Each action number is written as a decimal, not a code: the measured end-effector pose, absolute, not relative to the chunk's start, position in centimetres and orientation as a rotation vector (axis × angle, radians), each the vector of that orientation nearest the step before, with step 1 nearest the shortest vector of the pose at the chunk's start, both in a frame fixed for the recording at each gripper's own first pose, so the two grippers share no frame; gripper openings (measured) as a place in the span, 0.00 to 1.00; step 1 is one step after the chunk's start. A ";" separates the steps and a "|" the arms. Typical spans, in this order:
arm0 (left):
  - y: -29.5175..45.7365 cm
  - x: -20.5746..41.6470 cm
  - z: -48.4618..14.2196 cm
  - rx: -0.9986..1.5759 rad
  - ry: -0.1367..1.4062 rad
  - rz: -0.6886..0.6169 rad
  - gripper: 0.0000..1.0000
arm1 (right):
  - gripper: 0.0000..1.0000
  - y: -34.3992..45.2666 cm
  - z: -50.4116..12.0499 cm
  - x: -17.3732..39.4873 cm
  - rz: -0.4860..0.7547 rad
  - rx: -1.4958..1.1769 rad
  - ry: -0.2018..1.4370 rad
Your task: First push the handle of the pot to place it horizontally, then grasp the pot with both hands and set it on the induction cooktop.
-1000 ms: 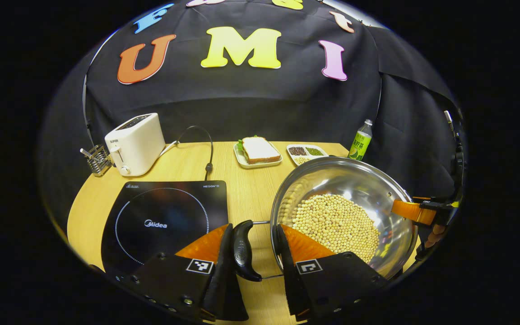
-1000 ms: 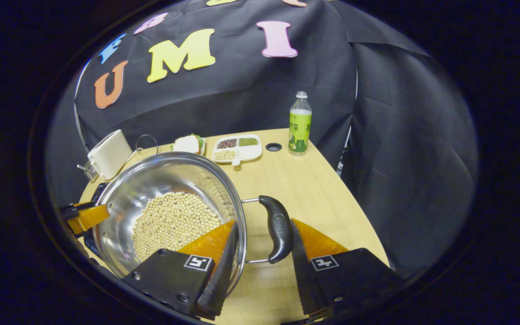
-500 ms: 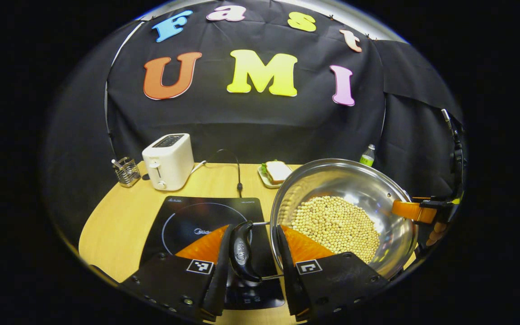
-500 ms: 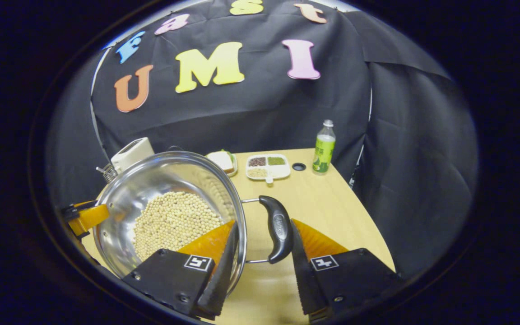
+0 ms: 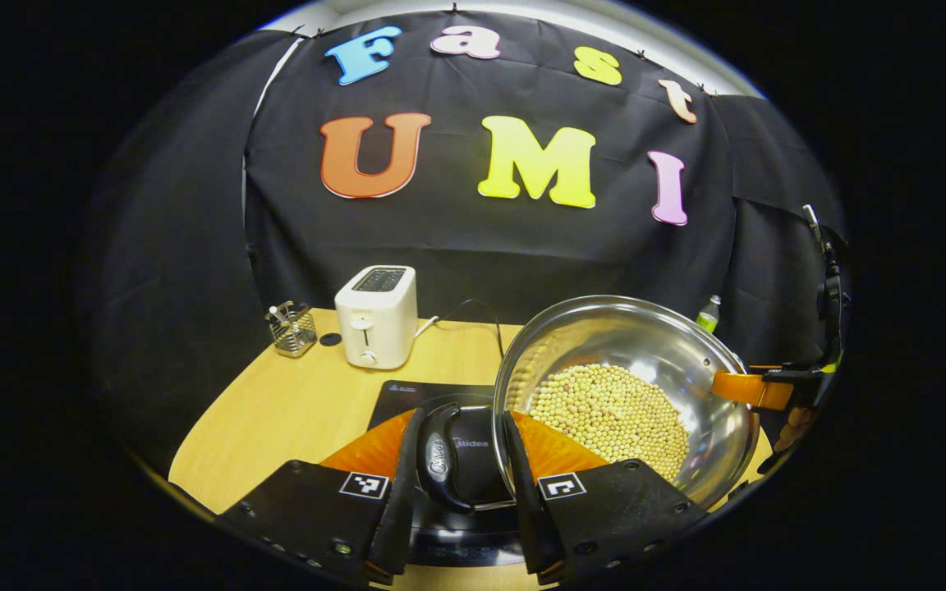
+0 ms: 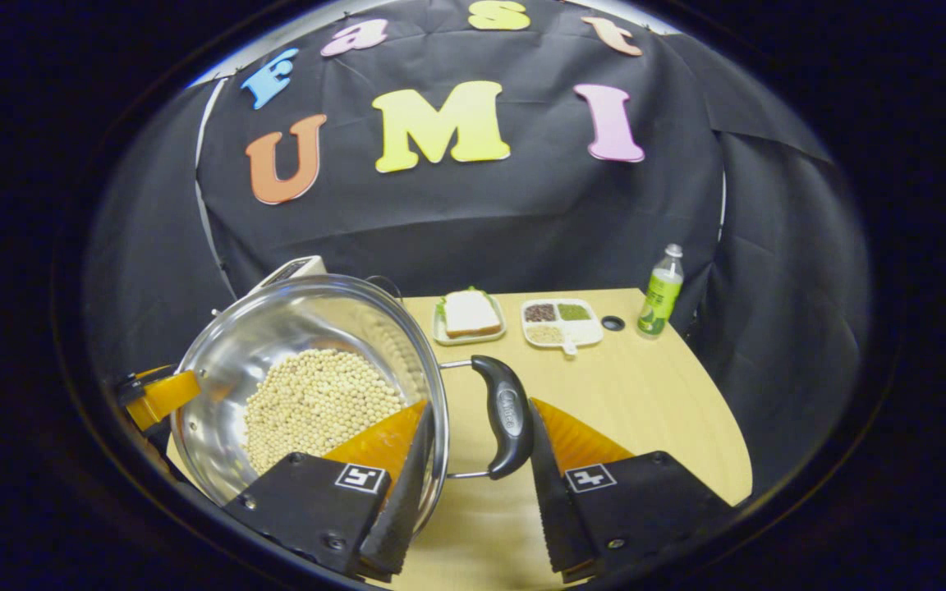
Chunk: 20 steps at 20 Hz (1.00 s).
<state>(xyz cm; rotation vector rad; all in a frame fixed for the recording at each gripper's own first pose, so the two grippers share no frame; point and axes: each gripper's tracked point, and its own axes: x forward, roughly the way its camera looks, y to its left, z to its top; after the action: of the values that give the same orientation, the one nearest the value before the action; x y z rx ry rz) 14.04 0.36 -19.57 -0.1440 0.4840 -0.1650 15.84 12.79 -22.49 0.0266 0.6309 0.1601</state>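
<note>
Low in the left gripper view, the left gripper (image 5: 458,501) has its two fingers around the pot's black left handle (image 5: 438,465), one on either side. In the right gripper view the right gripper (image 6: 473,492) straddles the pot's rim and black right handle (image 6: 507,414); whether its fingers press cannot be told. The pot (image 5: 645,345), shiny steel and partly filled with pale soybeans (image 5: 608,410), hangs at centre right above the black induction cooktop (image 5: 461,447) on the wooden table (image 5: 276,419).

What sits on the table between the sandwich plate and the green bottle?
In the right gripper view, a white divided dish of beans sits between the sandwich plate and the green bottle, with a small black disc beside the bottle.
</note>
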 end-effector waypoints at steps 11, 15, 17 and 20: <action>7.0 18.7 -20.8 -0.152 0.487 -0.080 0.51 | 0.64 21.4 -24.0 19.9 0.207 0.032 0.658; 7.8 19.9 -24.0 -0.156 0.543 -0.063 0.51 | 0.65 22.8 -27.4 21.0 0.212 0.010 0.691; 8.0 20.5 -25.5 -0.141 0.563 -0.058 0.51 | 0.65 23.2 -29.2 21.6 0.215 0.017 0.718; 8.2 21.4 -26.8 -0.118 0.574 -0.055 0.52 | 0.66 23.6 -31.2 22.2 0.213 0.033 0.741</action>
<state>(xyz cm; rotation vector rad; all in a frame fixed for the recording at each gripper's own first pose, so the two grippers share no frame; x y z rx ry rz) 21.36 8.19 -26.81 -0.1184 0.5737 -0.0550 22.16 23.64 -31.20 0.0327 0.7413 0.2128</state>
